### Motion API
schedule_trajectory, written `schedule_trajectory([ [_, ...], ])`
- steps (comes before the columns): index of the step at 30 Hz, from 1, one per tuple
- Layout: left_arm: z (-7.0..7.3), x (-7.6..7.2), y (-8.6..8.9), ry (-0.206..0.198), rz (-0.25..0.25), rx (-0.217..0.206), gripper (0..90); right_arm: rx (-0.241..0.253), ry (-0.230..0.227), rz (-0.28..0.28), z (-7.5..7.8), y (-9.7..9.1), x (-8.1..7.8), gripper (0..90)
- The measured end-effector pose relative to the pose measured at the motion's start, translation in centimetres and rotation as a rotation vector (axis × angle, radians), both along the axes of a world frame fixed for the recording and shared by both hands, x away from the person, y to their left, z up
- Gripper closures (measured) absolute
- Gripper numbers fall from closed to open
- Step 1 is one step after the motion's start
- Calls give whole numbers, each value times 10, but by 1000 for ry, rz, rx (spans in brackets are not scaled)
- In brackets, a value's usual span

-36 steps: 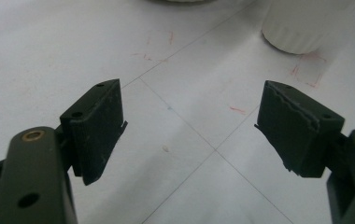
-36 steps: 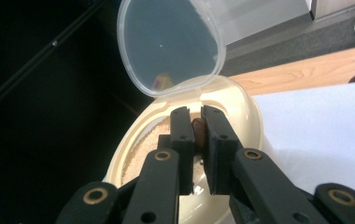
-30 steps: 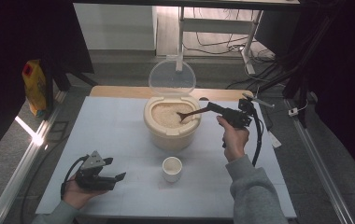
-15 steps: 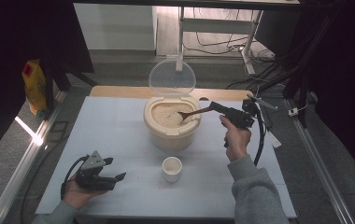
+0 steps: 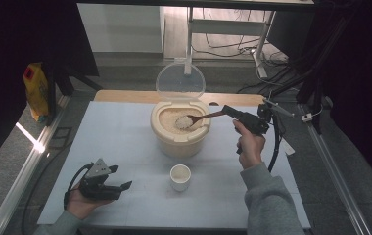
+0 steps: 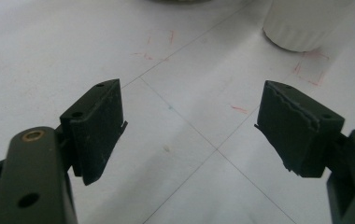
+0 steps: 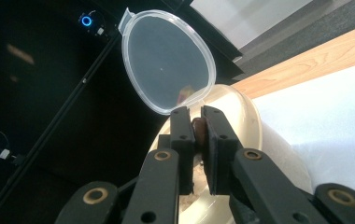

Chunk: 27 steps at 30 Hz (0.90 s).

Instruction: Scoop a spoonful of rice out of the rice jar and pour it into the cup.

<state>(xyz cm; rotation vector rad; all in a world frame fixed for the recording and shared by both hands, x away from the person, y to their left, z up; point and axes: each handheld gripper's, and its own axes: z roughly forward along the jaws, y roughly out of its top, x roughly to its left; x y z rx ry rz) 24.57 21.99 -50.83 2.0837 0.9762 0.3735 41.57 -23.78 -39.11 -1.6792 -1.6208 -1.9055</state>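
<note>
A cream rice container (image 5: 180, 142) stands mid-table with its clear lid (image 5: 180, 82) hinged up behind it; the container (image 7: 255, 126) and lid (image 7: 166, 60) also show in the right gripper view. My right gripper (image 5: 229, 110) is shut on the handle of a brown wooden spoon (image 5: 204, 117), whose bowl holds rice over the container's opening. Between those jaws the spoon handle (image 7: 198, 133) shows. A small white cup (image 5: 180, 176) stands in front of the container. My left gripper (image 5: 125, 185) rests open near the table's front left, with the cup (image 6: 306, 23) ahead of it at upper right.
A yellow package (image 5: 37, 90) stands on the floor at the left, off the table. Cables and a metal frame (image 5: 252, 44) lie behind the table. The white tabletop (image 6: 175, 93) carries faint red marks and thin grid lines.
The spoon's bowl has risen out of the rice, now loaded, as the right hand shifted slightly. The left gripper has stayed still.
</note>
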Motion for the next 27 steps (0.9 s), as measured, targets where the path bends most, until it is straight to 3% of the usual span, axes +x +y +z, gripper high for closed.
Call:
schedule_trajectory([
  [15,-1,1,1,1,5,0,222,44,11,0,1,-6,-1,831],
  [27,-1,1,0,0,3,8,222,46,1,11,4,-11,-5,830],
])
